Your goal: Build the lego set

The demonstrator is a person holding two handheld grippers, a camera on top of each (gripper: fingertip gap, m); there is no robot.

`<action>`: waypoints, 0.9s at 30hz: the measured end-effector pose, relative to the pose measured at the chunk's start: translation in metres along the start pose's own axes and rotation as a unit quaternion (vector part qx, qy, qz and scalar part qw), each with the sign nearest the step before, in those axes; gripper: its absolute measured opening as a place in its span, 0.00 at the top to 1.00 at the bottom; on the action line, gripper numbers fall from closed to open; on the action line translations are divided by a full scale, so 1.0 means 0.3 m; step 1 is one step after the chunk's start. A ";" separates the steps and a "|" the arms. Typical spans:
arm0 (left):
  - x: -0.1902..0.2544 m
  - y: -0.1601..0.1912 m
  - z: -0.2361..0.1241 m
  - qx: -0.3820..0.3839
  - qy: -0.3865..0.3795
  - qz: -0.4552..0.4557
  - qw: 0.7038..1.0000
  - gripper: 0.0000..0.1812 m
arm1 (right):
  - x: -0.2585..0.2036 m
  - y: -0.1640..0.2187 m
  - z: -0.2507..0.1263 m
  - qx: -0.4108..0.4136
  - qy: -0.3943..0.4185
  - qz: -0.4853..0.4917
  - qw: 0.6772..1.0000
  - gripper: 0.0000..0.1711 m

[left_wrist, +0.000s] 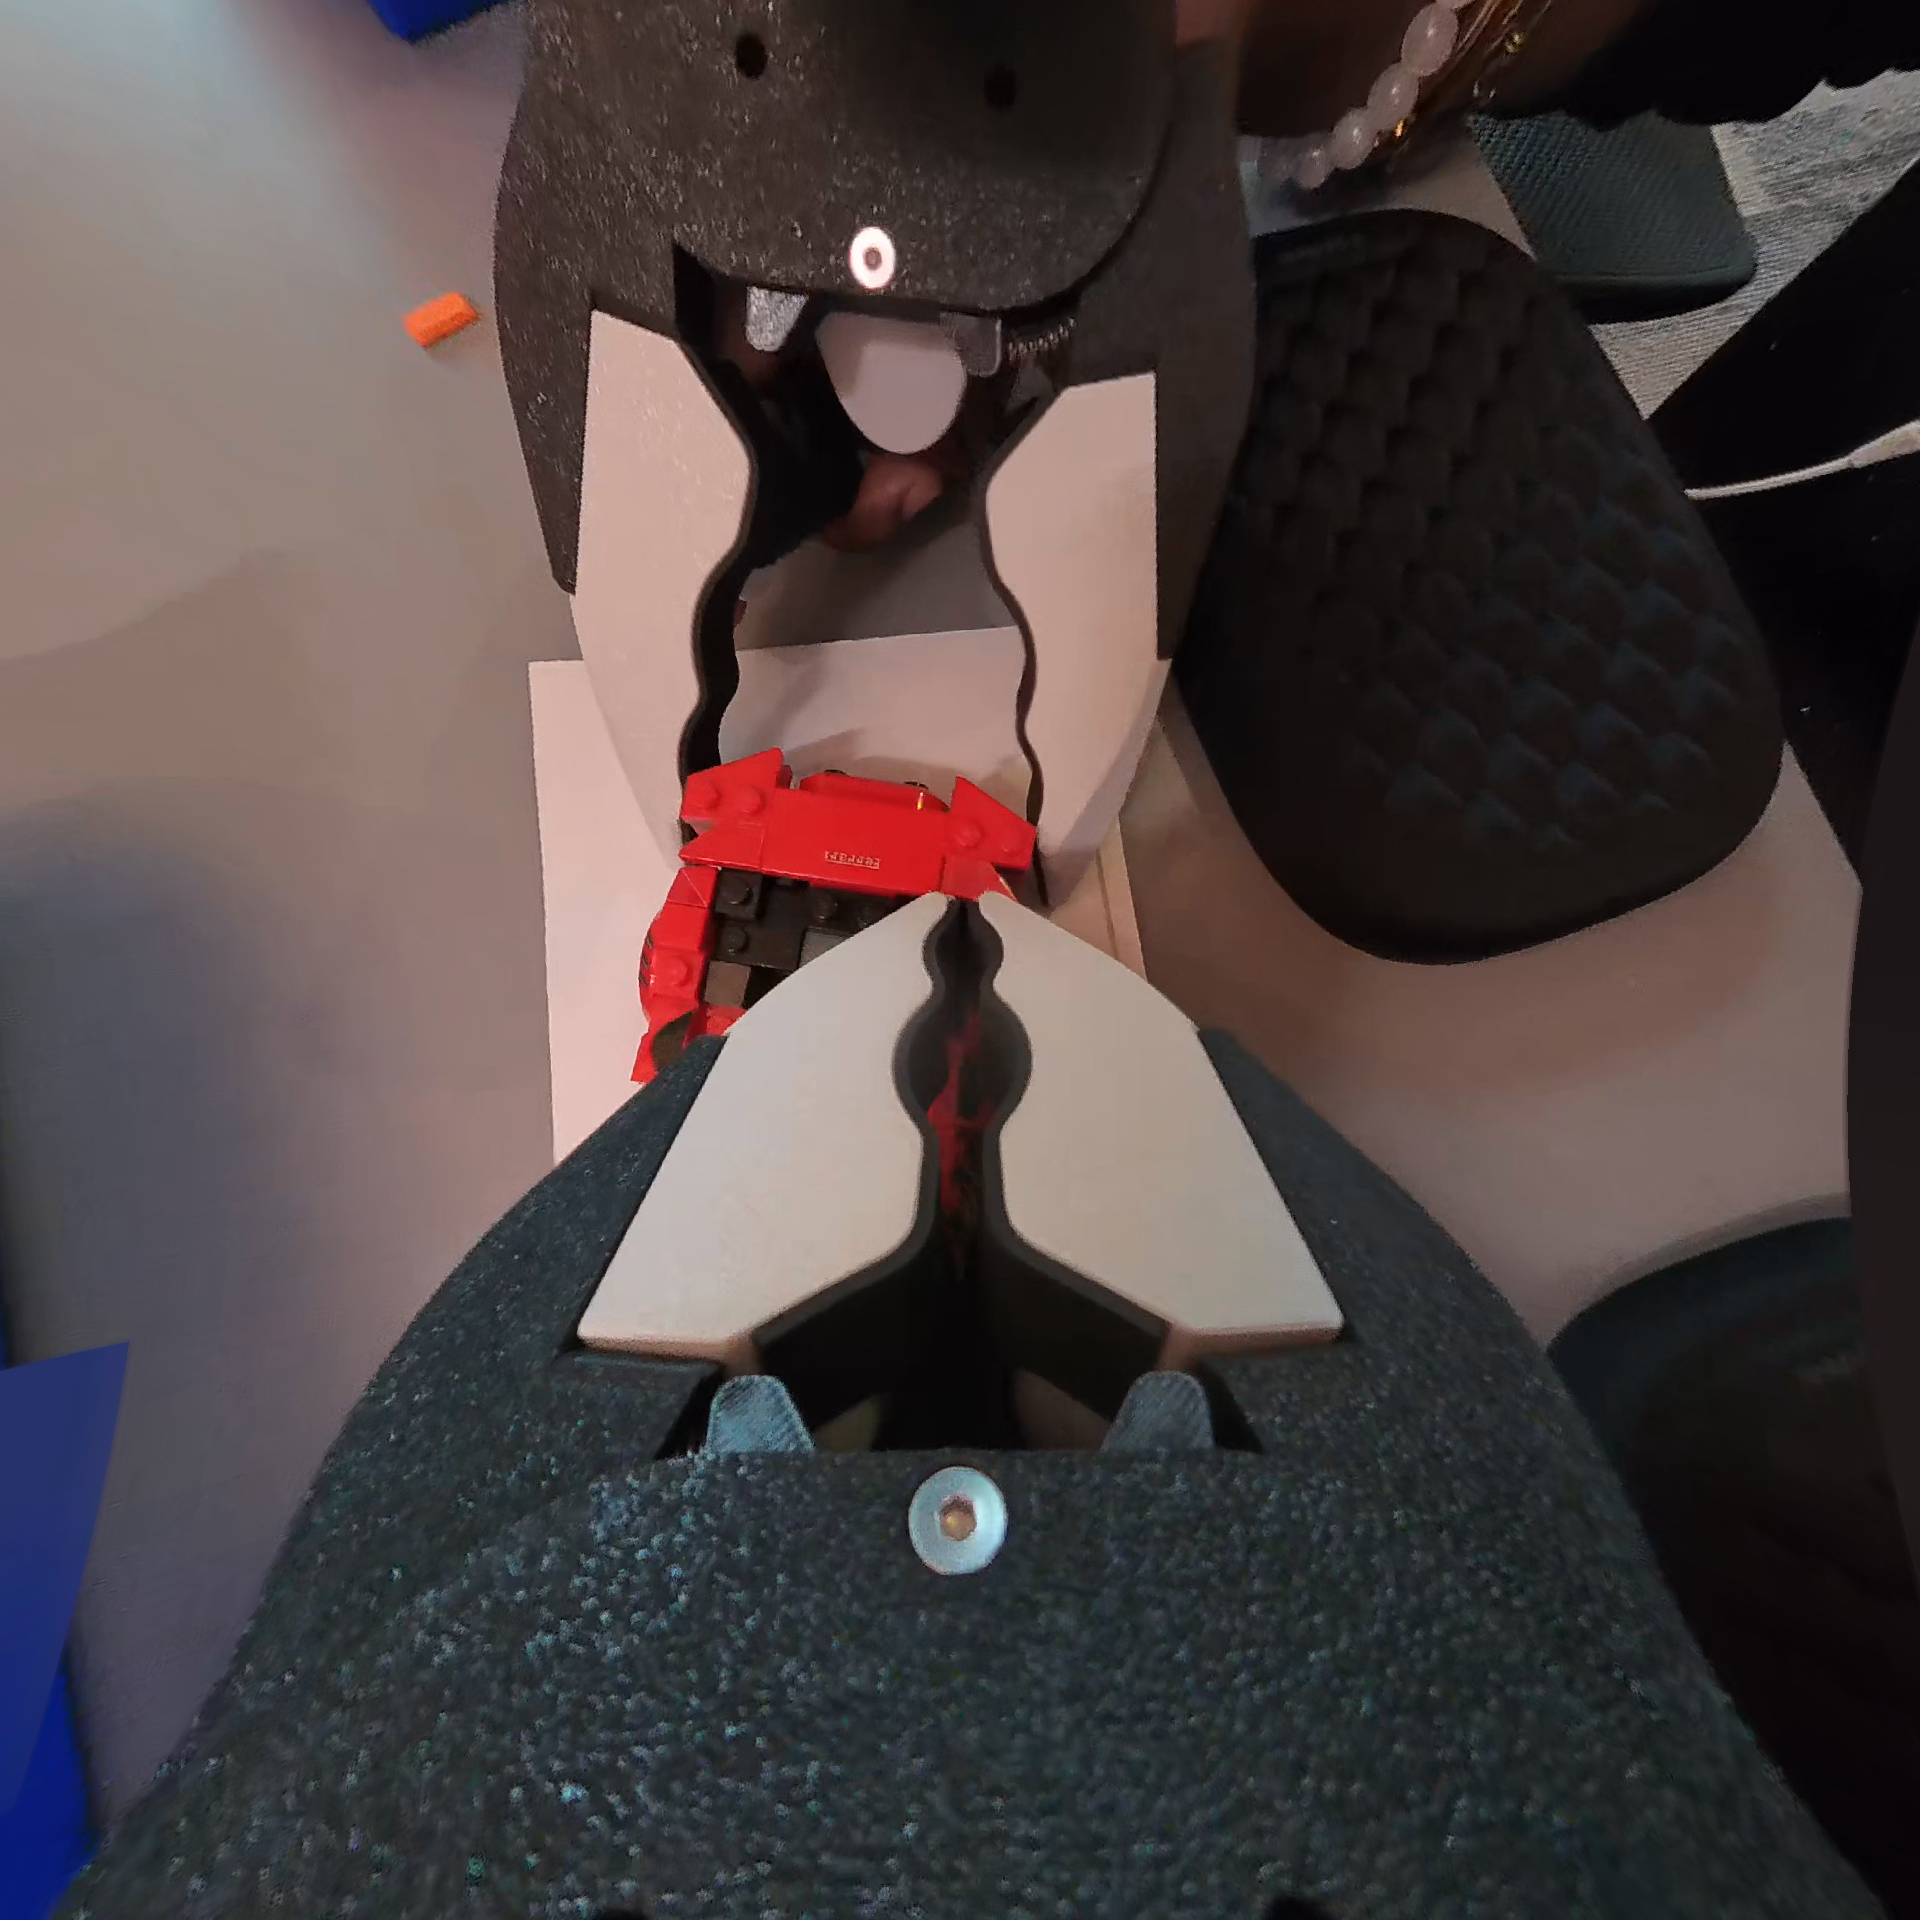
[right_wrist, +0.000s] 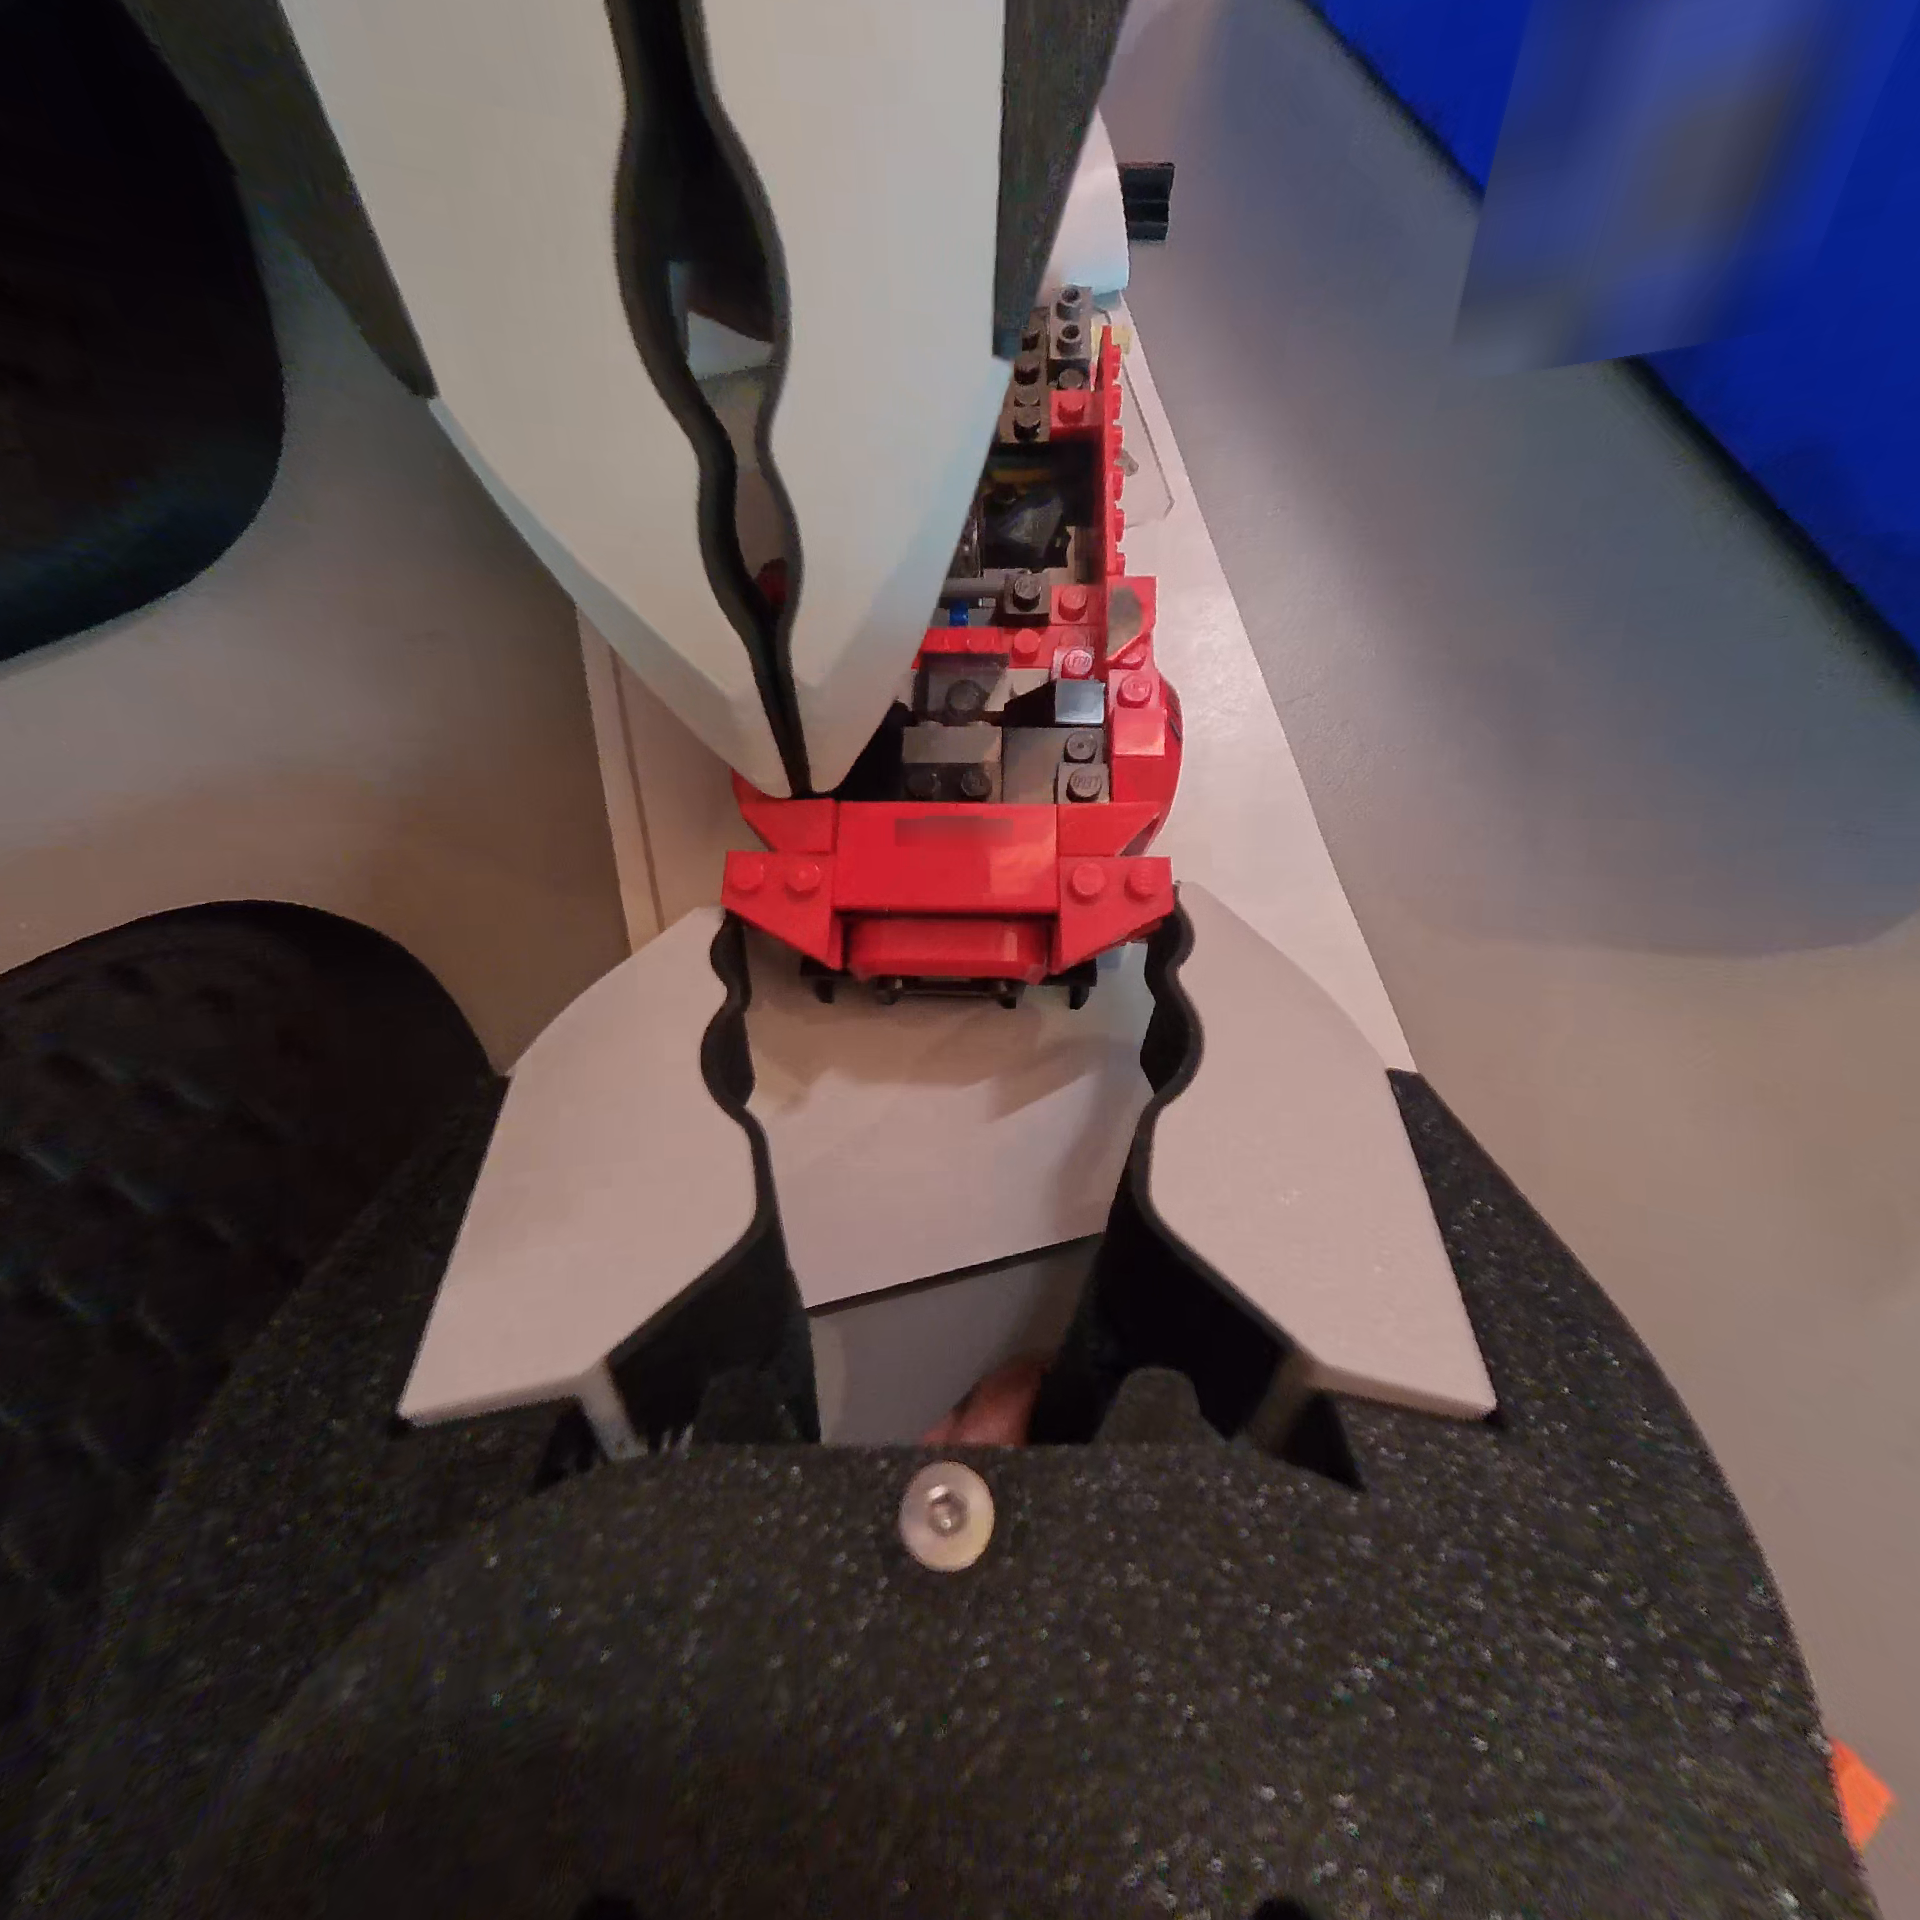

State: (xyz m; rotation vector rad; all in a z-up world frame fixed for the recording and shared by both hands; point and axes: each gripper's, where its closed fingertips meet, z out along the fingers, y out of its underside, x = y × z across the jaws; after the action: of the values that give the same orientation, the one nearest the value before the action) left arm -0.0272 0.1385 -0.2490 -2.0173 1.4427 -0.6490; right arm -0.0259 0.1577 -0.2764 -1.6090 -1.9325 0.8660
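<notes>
A red and black lego car [left_wrist: 852,852] lies on a white sheet [left_wrist: 582,831]; in the right wrist view the car [right_wrist: 945,831] runs away from the camera with its open top showing black studs. My right gripper [right_wrist: 953,914] has its jaws wide apart, and its fingertips [right_wrist: 1184,914] press both sides of the car's near end. It comes in from the top in the left wrist view [left_wrist: 862,826]. My left gripper [left_wrist: 956,914] is shut, its tip resting on the car's top near one corner [right_wrist: 792,774]. Red shows through the gap between its fingers.
A small orange brick [left_wrist: 442,317] lies on the grey table at the left. A black quilted cushion [left_wrist: 1455,623] lies right of the sheet. Blue objects [right_wrist: 1766,312] stand at the far side, with a small black piece [right_wrist: 1148,203] nearby. A wrist with a bead bracelet [left_wrist: 1382,94] shows. Left and right tips are no more than a few centimetres apart. The right tips stand about 15 cm off the small orange brick [left_wrist: 442,317].
</notes>
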 end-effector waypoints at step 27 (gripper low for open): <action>0.045 0.036 -0.082 0.023 -0.033 0.050 0.998 0.83 | 0.001 -0.002 0.002 0.004 -0.002 0.005 1.000 0.57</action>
State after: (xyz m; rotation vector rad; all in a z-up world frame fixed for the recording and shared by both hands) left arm -0.0469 0.1188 -0.2379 -1.9002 1.4662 -0.5628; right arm -0.0267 0.1579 -0.2763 -1.6147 -1.9237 0.8798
